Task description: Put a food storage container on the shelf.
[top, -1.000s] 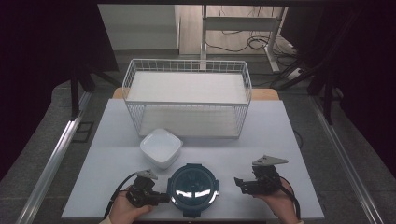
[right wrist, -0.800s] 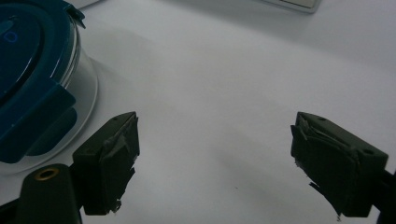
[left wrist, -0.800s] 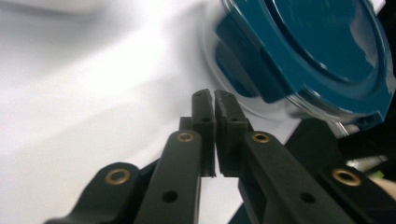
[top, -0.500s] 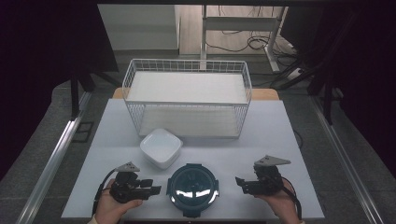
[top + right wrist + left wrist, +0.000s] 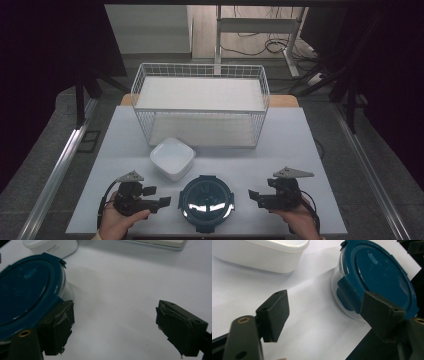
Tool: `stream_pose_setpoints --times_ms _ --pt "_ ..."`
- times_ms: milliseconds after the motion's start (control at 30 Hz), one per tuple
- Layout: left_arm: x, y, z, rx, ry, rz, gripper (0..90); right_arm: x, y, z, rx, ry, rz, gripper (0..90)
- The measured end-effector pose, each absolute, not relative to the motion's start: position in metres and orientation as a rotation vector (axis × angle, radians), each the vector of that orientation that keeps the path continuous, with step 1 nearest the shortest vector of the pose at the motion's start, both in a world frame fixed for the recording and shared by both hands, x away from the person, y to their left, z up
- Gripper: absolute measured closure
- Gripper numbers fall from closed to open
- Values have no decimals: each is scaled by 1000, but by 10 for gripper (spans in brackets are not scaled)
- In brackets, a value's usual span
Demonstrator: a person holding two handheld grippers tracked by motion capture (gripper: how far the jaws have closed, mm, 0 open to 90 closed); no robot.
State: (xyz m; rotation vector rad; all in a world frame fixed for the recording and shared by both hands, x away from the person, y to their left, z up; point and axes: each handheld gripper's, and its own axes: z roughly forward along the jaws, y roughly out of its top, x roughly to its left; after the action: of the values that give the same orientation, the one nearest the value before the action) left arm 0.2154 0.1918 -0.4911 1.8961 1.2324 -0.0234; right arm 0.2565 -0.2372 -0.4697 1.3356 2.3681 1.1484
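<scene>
While jaws have just been opening, left gripper (image 5: 162, 201) spread, empty | right gripper (image 5: 254, 196) spread | container (image 5: 206, 202) between them

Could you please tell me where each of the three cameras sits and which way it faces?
High view: above the person's side, looking forward and down on the table; both hands, left gripper, right gripper.
Left gripper view: on the left gripper, along its open, empty jaws, which have just been opening, at the blue-lidded container and white dish.
Right gripper view: on the right gripper, jaws open, facing bare table.
All three views share the container and dish.
</scene>
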Motion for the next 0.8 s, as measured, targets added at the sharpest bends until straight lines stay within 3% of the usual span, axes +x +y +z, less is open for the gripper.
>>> stream_pose_setpoints --times_ms 800 --pt "231 172 -494 1784 1239 -288 143 243 -208 -473 1495 2458 1325 129"
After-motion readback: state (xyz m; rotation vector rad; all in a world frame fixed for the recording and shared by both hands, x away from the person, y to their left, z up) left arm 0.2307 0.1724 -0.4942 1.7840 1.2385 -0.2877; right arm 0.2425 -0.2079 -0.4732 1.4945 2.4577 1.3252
